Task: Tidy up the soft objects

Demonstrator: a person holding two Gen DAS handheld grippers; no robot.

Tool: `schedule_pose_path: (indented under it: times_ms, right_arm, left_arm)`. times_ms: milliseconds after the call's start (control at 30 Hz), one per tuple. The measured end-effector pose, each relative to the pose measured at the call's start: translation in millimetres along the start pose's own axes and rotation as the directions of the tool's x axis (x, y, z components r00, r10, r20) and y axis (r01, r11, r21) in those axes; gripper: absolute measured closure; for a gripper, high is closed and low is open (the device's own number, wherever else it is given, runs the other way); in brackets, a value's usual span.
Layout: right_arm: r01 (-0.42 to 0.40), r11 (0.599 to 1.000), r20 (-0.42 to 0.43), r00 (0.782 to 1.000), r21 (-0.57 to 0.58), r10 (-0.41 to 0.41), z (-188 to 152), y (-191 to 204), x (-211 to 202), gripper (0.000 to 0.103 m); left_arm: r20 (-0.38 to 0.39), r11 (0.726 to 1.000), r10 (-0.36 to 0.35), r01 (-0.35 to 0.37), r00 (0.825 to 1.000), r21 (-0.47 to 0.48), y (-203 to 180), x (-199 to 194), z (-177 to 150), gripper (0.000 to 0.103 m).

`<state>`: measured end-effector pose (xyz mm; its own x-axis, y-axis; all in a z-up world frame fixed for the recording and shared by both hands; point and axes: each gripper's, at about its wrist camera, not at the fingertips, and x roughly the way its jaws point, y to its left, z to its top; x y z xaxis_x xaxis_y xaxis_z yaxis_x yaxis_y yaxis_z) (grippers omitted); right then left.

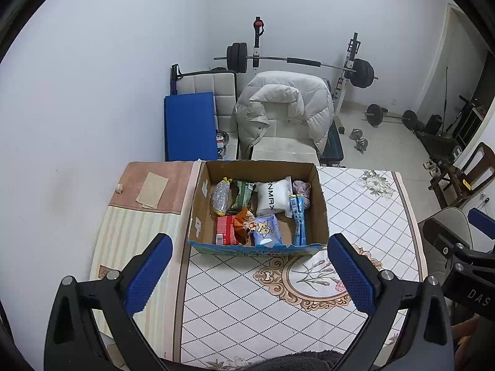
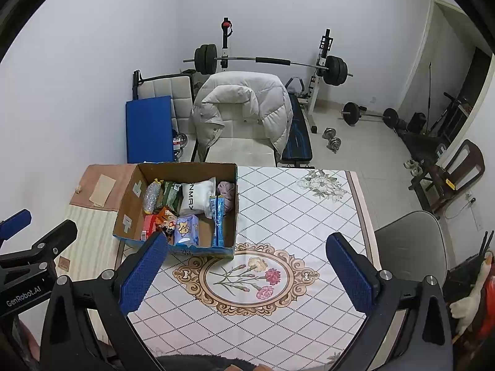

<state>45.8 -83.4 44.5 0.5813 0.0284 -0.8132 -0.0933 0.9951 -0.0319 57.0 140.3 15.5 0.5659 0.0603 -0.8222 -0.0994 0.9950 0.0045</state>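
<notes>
While the left wrist camera looks down the table, the left gripper [image 1: 249, 266] hangs with its blue pads spread wide and nothing between them, poised just short of the cardboard box [image 1: 258, 249]. That box sits on the patterned tablecloth [image 1: 278, 303], soft goods packed inside: white pillow pack [image 1: 273, 198] toward the box's far wall, tissue pack [image 1: 266, 230] against its near wall, purple cloth [image 1: 301, 188] in its far right corner. Likely gathered there so nothing slumps off the table.

Over to the right wrist camera: the right gripper [image 2: 247, 266] is likewise gaping, empty, near the box's front right corner, floral medallion [image 2: 246, 278] below. The box [image 2: 130, 210] lies ahead and to its left, untouched.
</notes>
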Motion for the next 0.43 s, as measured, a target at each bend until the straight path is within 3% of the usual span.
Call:
schedule_pose_path:
  times_ms: [433]
  right_arm:
    - [0.012,1.0,-0.002,1.0,0.015,-0.012,-5.0,2.0,9.7,0.0]
  left_arm:
    - [0.001,1.0,0.005,-0.005,1.0,-0.001,2.1,3.1,-0.9,0.0]
